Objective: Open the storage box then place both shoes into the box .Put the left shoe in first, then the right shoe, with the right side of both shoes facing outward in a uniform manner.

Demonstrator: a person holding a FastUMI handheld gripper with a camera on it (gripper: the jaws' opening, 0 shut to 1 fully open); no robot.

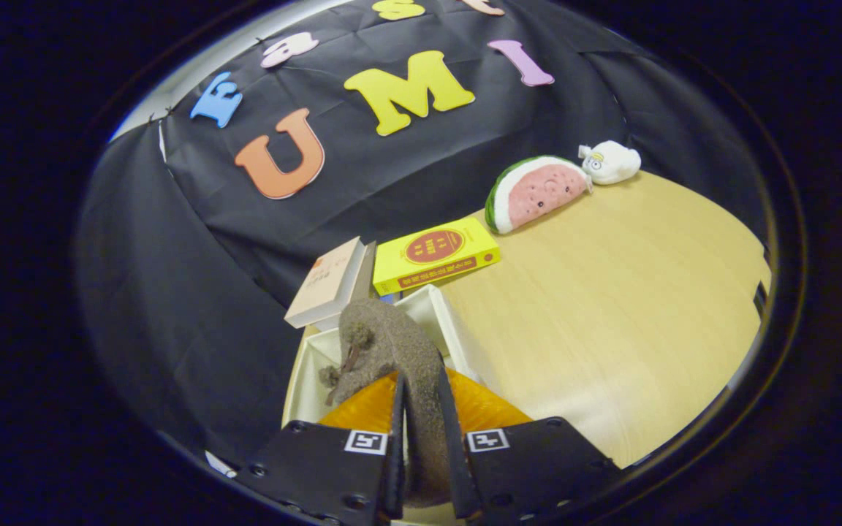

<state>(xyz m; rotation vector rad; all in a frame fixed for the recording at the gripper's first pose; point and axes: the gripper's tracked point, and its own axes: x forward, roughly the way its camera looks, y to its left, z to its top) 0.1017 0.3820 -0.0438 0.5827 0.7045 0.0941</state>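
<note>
The gripper (421, 438) is clamped on a brownish-grey suede shoe (392, 351), both fingers (396, 446) pressing against its sides with only a narrow gap between them, filled by the shoe's body. The shoe's long axis runs forward along the fingers, away from the gripper, and one end rises and curves out just ahead of the fingertips. A short lace or tassel (344, 361) hangs off its left side. Which end is toe and which is heel cannot be told from here.

The shoe hangs over a white storage box (439, 321), which lies open directly ahead of and below the fingers; its pale inner walls show on either side of the shoe. The forward end of the shoe sits above the box interior, though whether it touches the bottom cannot be told.

Just beyond the box, a beige book (326, 285) leans to the left and a yellow book (435, 256) lies flat beside it on the right. Farther ahead and to the right, on the light wooden desk (611, 307), a watermelon-slice plush (534, 191) rests near the wall, with a small white plush toy (611, 162) just beside it.
</note>
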